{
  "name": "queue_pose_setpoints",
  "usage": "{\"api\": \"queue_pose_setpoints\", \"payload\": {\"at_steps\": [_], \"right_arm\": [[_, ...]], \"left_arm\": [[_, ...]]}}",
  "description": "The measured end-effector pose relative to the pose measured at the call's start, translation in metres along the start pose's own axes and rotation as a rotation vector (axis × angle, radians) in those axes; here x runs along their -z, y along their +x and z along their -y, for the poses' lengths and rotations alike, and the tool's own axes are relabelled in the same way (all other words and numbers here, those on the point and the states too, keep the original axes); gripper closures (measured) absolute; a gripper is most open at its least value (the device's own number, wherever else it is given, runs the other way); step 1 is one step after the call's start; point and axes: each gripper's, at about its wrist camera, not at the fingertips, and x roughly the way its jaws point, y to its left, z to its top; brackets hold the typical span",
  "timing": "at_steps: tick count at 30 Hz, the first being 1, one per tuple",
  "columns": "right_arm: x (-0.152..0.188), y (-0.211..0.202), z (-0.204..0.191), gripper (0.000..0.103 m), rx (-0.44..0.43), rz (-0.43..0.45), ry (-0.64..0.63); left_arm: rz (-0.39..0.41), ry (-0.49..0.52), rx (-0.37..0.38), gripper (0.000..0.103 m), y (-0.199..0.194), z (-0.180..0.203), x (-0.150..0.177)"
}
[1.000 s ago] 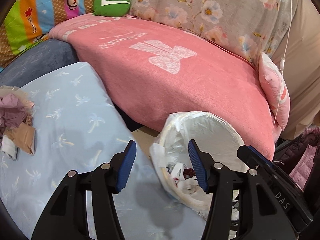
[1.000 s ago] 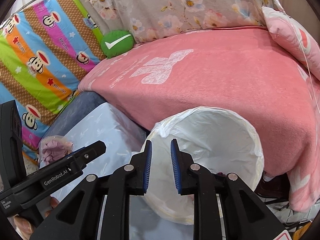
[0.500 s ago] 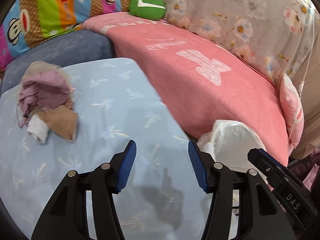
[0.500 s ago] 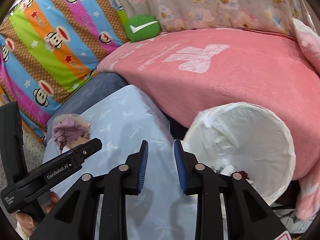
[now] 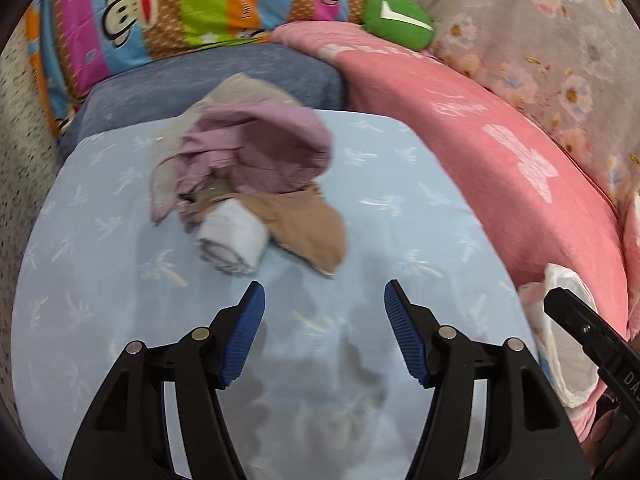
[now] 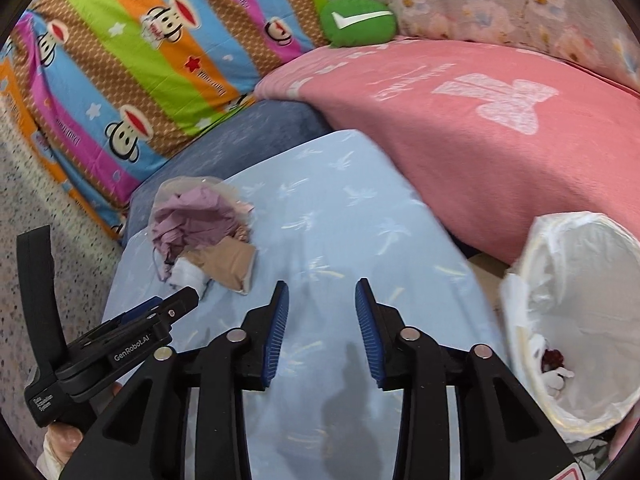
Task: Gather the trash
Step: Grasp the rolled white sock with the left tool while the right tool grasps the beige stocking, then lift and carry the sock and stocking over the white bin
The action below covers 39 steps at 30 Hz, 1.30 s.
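Observation:
A pile of trash lies on the light blue tablecloth: a crumpled mauve wrapper, a tan packet and a white roll of paper. The pile also shows in the right wrist view. My left gripper is open and empty, a short way in front of the pile. My right gripper is open and empty over the cloth, right of the pile. The white-lined trash bin stands at the table's right edge with some scraps inside.
A pink blanket covers the sofa behind the table. A striped monkey-print cover and a green cushion lie at the back. A blue-grey cushion borders the table's far side. Speckled floor is at the left.
Both grippers have swung left from the bin toward the trash pile. The right jaws have opened from nearly shut. The left jaws stayed open.

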Motion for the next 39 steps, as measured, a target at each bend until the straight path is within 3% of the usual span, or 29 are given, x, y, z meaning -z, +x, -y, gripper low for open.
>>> {"api": "queue_pose_setpoints", "payload": {"at_steps": [7, 22, 27, 29, 31, 32, 35, 39], "right_arm": [[-0.002, 0.047, -0.04, 0.063, -0.04, -0.065, -0.049], [-0.012, 0.14, -0.089, 0.062, -0.079, -0.168, -0.11], [-0.011, 0.161, -0.09, 0.064, -0.077, -0.2, -0.107], [-0.009, 0.166, -0.09, 0.072, -0.082, -0.212, -0.106], [-0.008, 0.169, -0.09, 0.088, -0.084, -0.219, -0.104], [-0.008, 0.169, -0.09, 0.089, -0.086, -0.219, -0.102], [-0.007, 0.165, -0.089, 0.094, -0.091, -0.209, -0.101], [-0.008, 0.149, -0.088, 0.095, -0.097, -0.184, -0.097]], "left_arm": [[-0.021, -0.074, -0.043, 0.032, 0.016, -0.041, -0.011], [-0.078, -0.167, -0.008, 0.031, 0.056, -0.075, -0.026], [-0.093, -0.177, 0.04, 0.045, 0.064, -0.08, -0.029], [-0.104, -0.183, 0.076, 0.053, 0.065, -0.081, -0.029], [-0.107, -0.18, 0.099, 0.065, 0.065, -0.08, -0.029], [-0.106, -0.173, 0.102, 0.069, 0.064, -0.079, -0.029], [-0.094, -0.151, 0.099, 0.076, 0.059, -0.074, -0.03], [-0.085, -0.149, 0.103, 0.078, 0.052, -0.07, -0.031]]}}
